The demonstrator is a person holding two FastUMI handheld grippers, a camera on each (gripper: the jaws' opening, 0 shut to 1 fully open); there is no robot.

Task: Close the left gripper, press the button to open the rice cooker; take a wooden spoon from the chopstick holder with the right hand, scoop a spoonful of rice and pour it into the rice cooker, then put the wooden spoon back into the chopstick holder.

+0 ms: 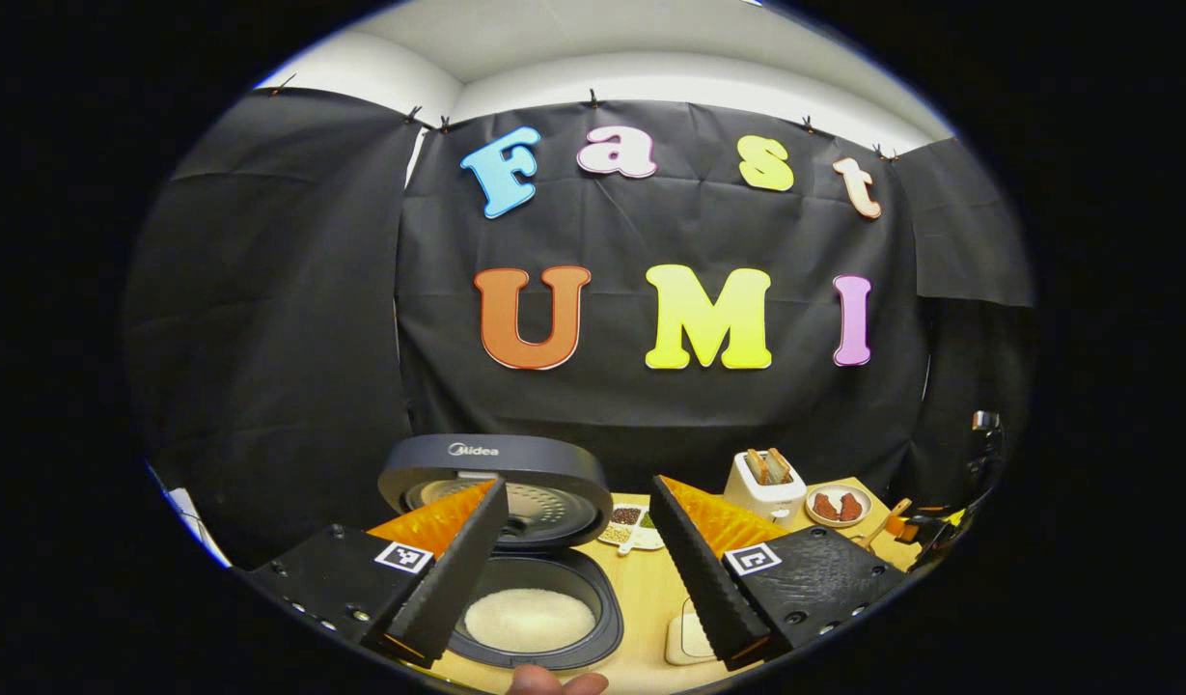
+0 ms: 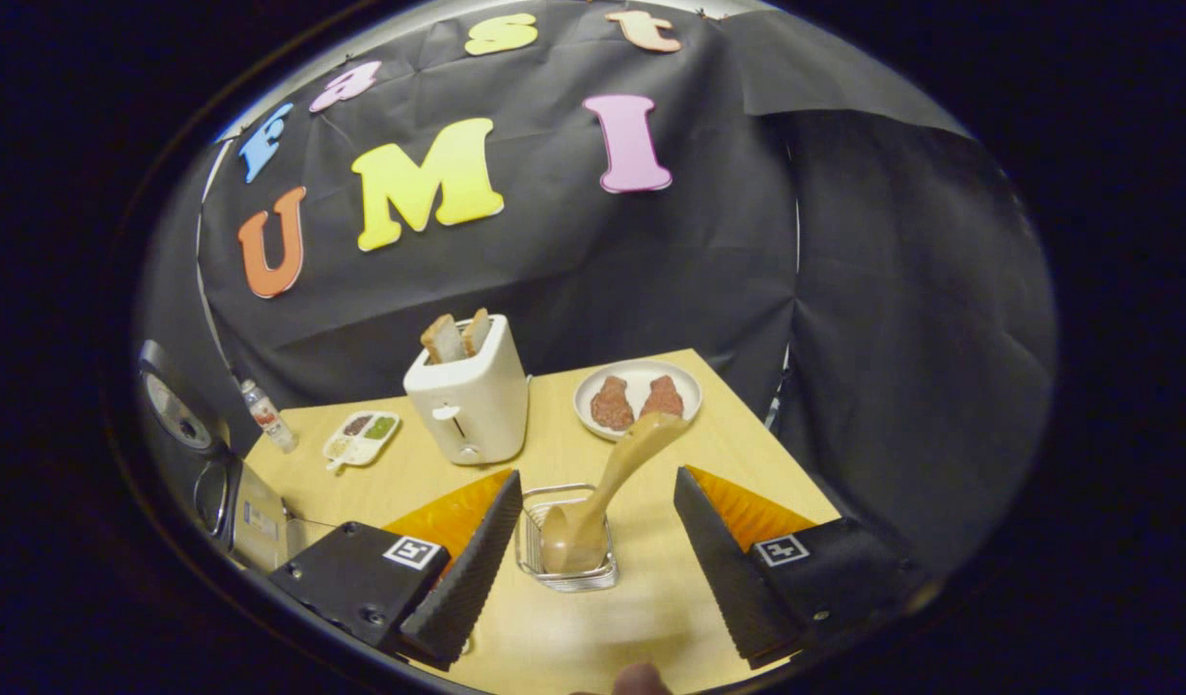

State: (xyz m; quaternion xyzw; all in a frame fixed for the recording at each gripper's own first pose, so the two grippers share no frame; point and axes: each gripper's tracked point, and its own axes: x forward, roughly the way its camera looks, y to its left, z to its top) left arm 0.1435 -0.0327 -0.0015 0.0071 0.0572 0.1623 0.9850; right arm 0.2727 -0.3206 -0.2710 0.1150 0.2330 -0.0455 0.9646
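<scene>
Standing open on the counter [image 1: 650, 589], the rice cooker [image 1: 515, 541] shows its lid tipped up at the back and white rice in the pot, right below the left tongs [image 1: 578, 569], whose fingers are spread wide. Over on the right, the right tongs [image 2: 597, 555] are wide too, holding nothing, with the chopstick holder [image 2: 565, 550] between the fingers and the wooden spoon [image 2: 602, 502] leaning in it, handle up. Behind it: the toaster [image 2: 469, 391], a plate [image 2: 639, 391] of meat, a small divided dish [image 2: 361, 439], a bottle [image 2: 264, 410].
</scene>
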